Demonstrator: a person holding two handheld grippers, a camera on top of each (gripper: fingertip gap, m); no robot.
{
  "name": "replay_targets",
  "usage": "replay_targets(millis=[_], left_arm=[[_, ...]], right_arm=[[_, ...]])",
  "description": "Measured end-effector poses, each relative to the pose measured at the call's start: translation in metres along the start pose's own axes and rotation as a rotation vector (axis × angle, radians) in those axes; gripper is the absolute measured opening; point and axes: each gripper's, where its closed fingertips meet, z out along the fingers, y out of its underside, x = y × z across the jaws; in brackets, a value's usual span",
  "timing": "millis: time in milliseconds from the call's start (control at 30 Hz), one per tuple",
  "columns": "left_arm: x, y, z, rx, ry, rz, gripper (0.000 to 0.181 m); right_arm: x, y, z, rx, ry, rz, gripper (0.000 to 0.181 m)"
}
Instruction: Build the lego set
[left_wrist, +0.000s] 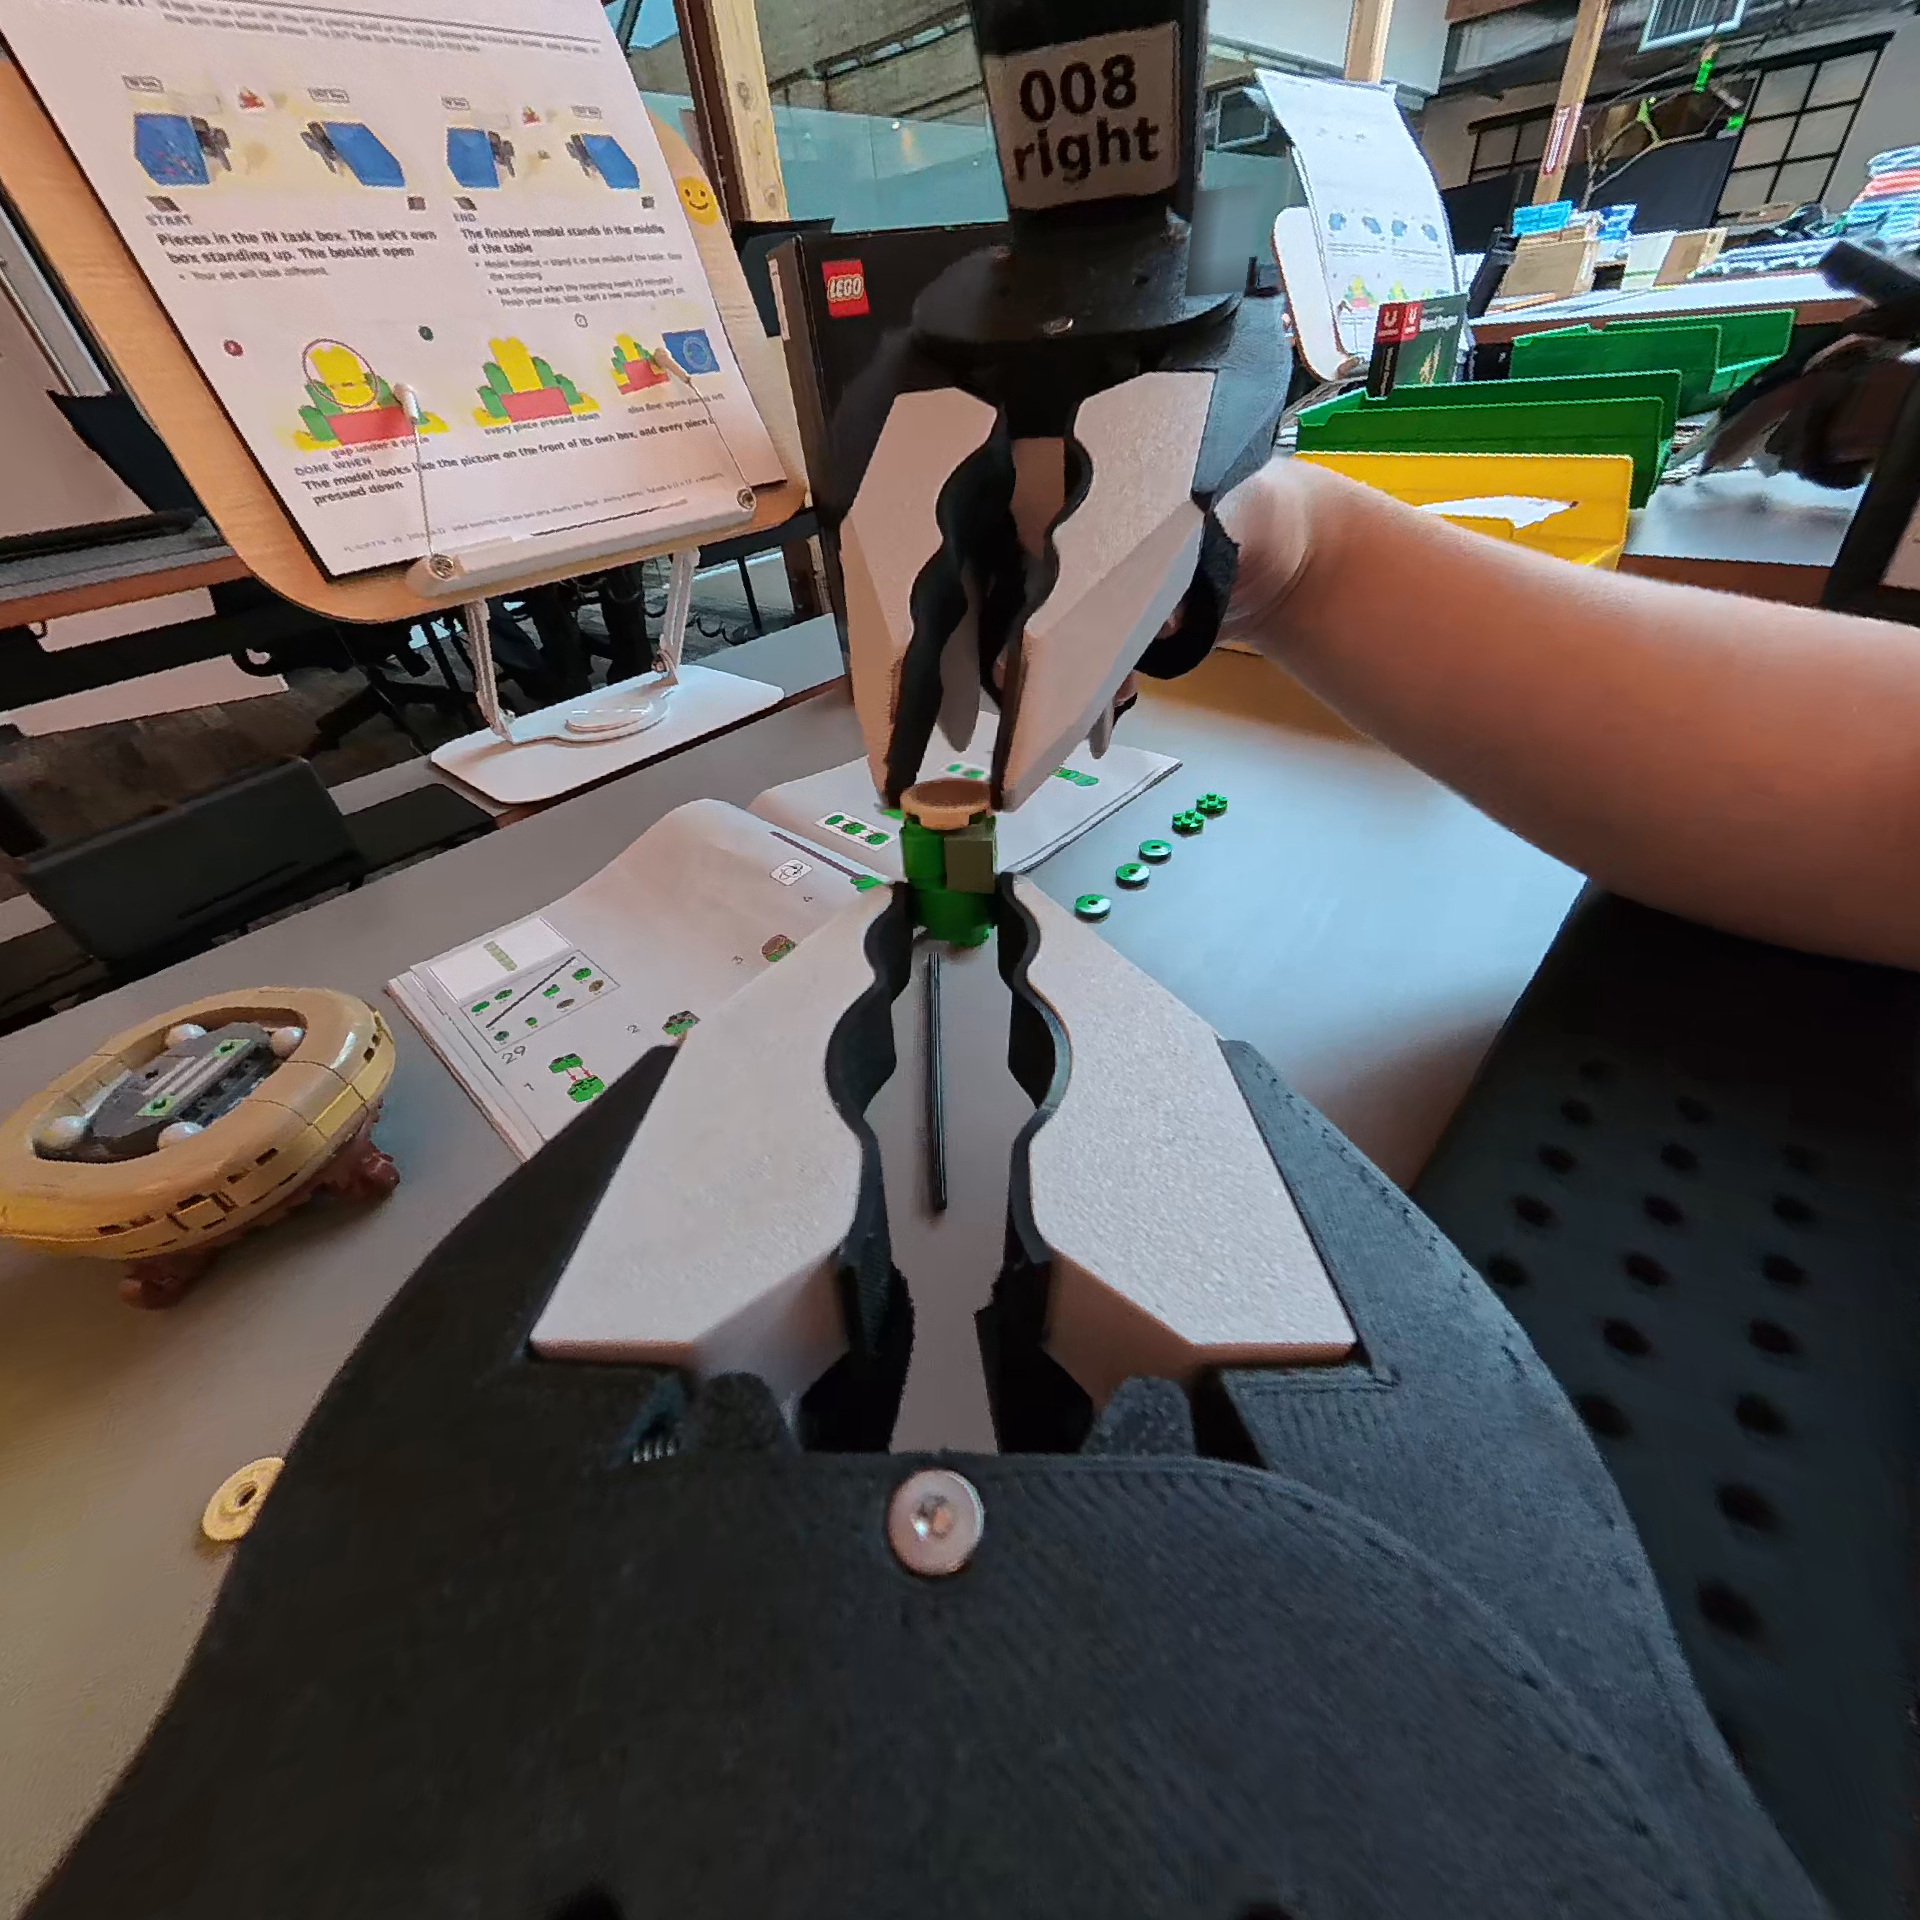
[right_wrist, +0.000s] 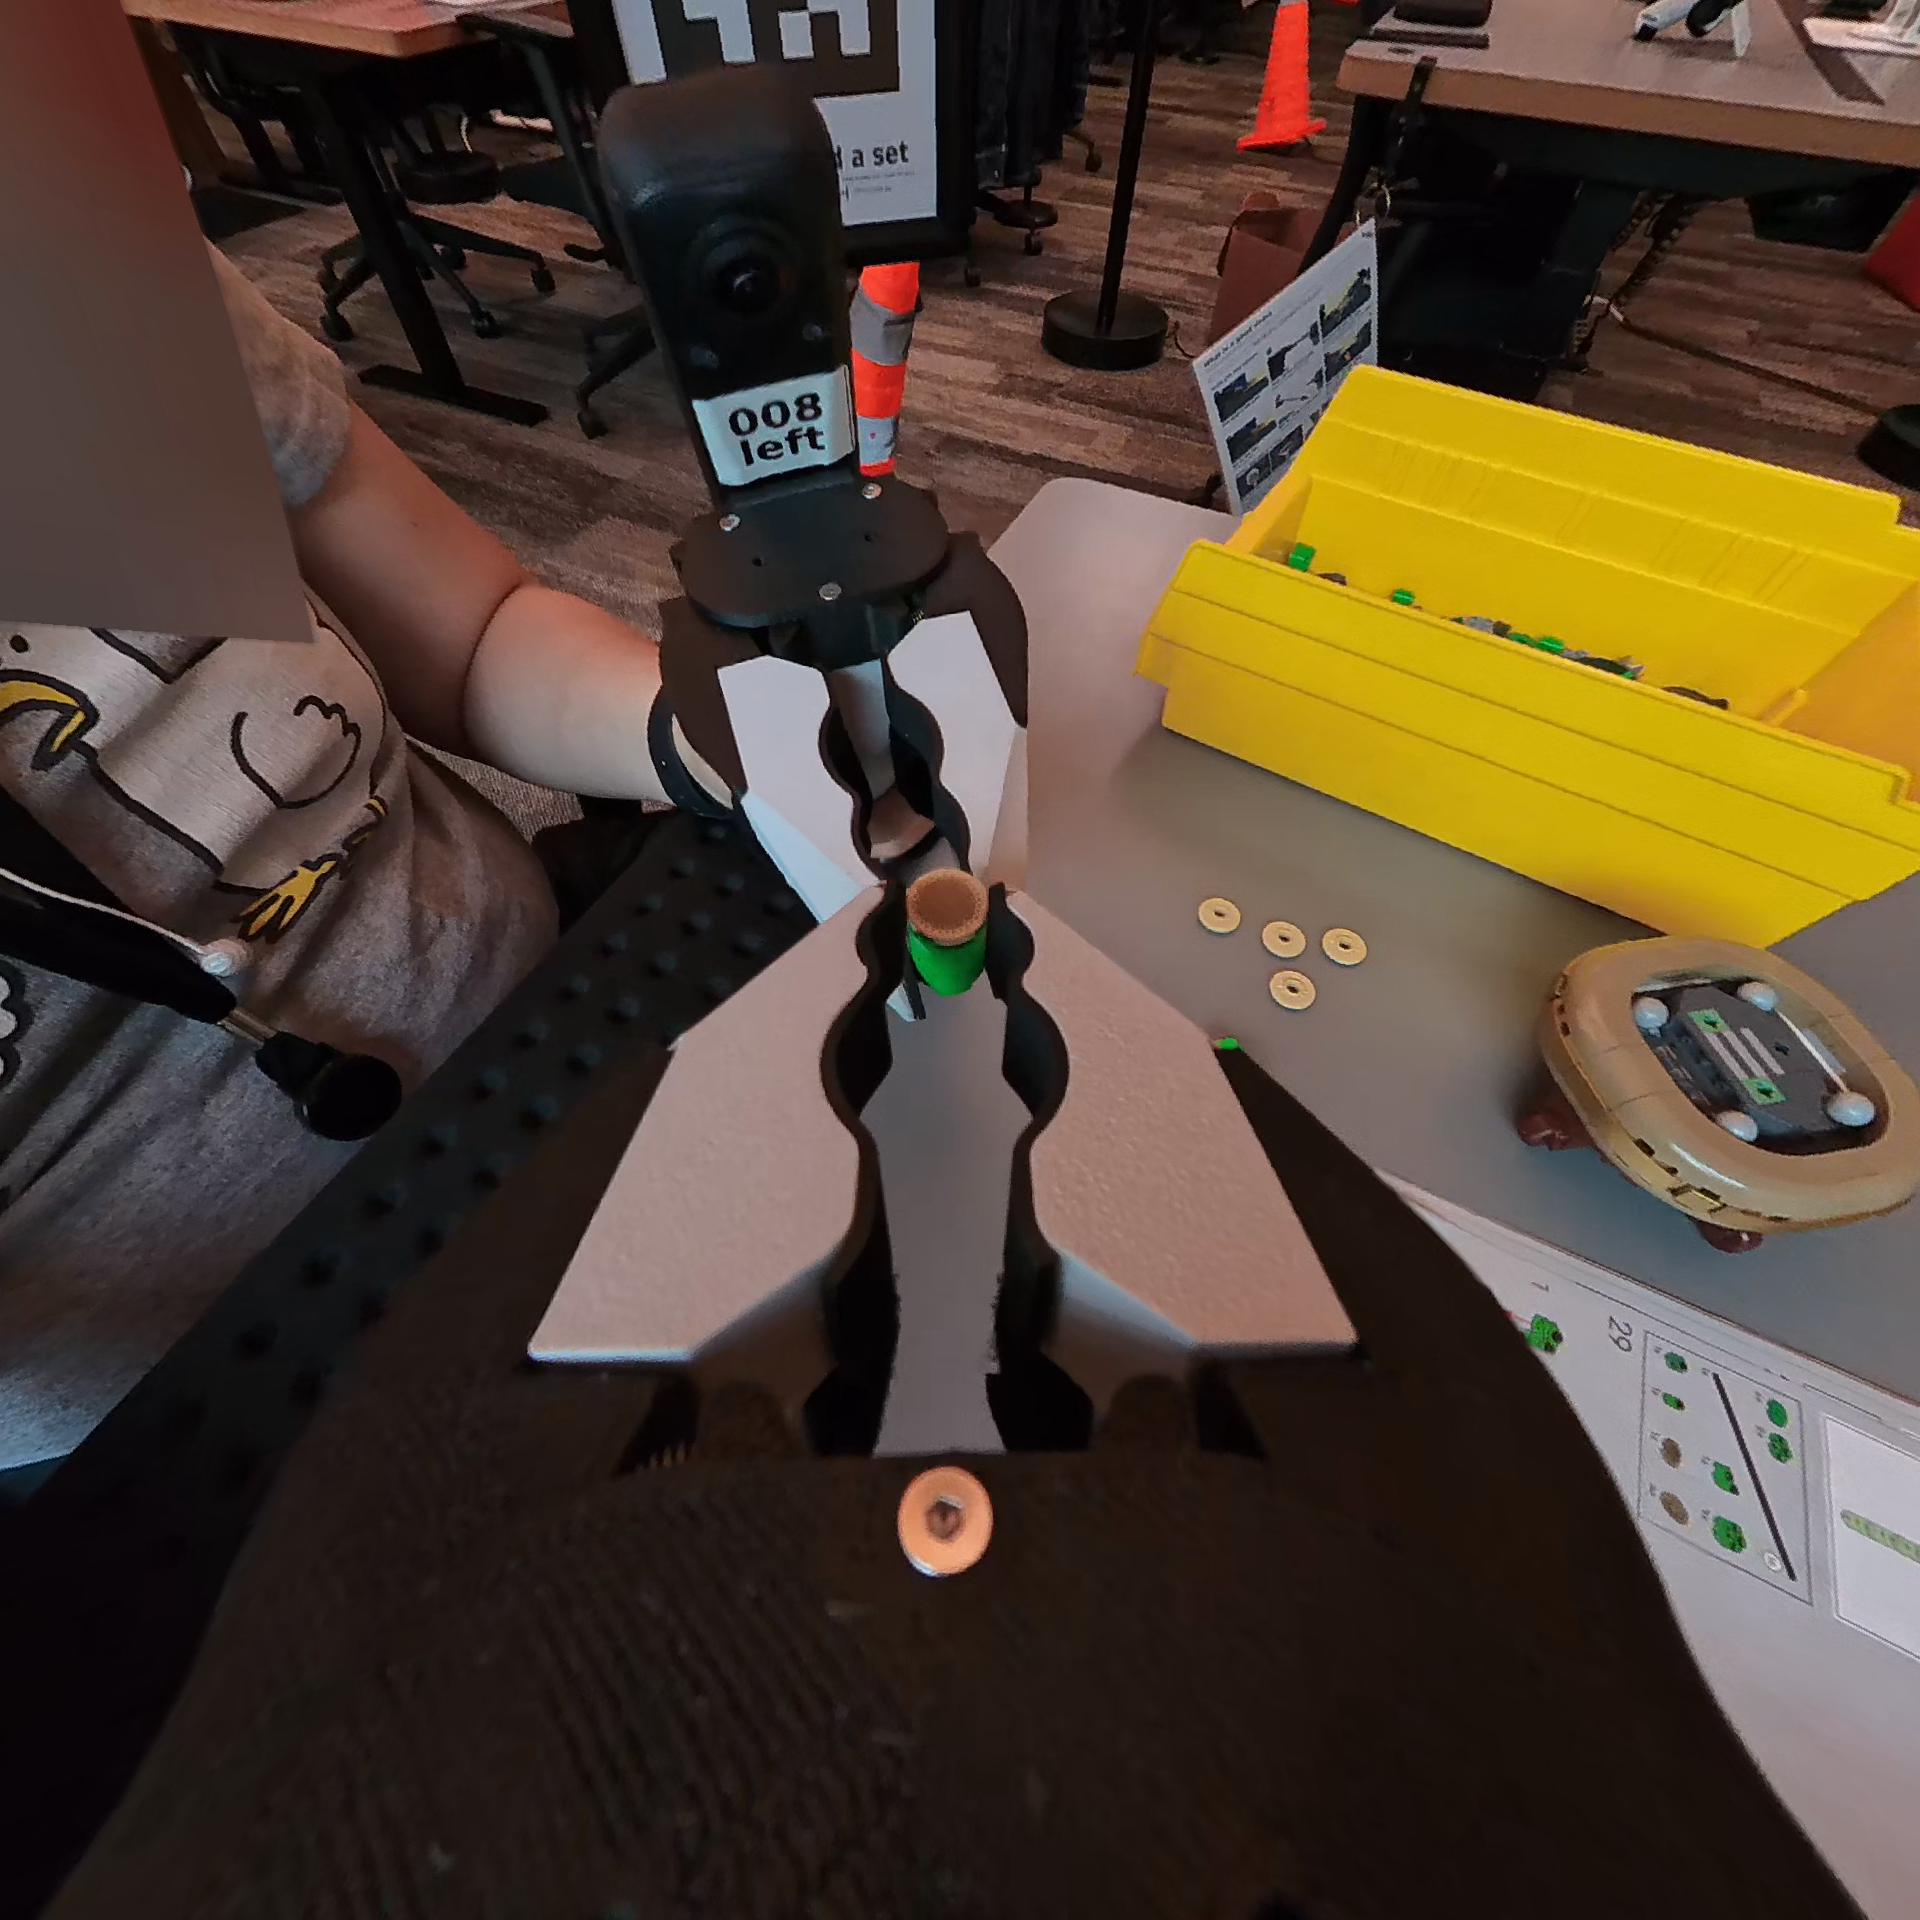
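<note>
On the far left of the left wrist view, a tan oval lego base stands on dark brown feet on the grey table. Near it, at the table's near edge, lies one tan round plate. Behind the base, a white instruction sheet leans on a stand. To the right of the base, the open booklet lies flat on the table.

In the middle, the left gripper has its jaws closed to a narrow gap around the lower part of a small green lego stack. This stack is held above the booklet and carries a tan round piece on top. A thin black rod runs between the fingers, from the stack back toward the camera. The right gripper comes down from above, and its jaws are almost closed on the tan round piece, one fingertip at each side.

To the right of the booklet, a row of small green round plates lies on the table. Farther right and far, yellow and green bins stand.

In the right wrist view, the same stack sits between the right gripper's fingertips, and the left gripper meets it from the far side. To the right, four tan round plates lie together on the table, well apart from the stack. Beyond them is a yellow bin with loose pieces, and near it on the right stands the tan base.
</note>
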Motion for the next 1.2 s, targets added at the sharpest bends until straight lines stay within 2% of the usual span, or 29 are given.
replay_targets(millis=[367,700,1200], left_arm=[[-0.001,0.007,0.003,-0.042,-0.002,-0.003,0.014],[-0.001,0.012,0.005,-0.069,0.012,-0.026,0.014],[-0.002,0.032,0.011,-0.195,0.007,-0.027,0.014]], right_arm=[[0.002,0.006,0.001,-0.095,0.044,-0.02,0.014],[0.004,0.012,0.001,-0.112,0.039,0.007,0.015],[0.007,0.033,0.004,-0.2,0.046,0.034,0.014]])
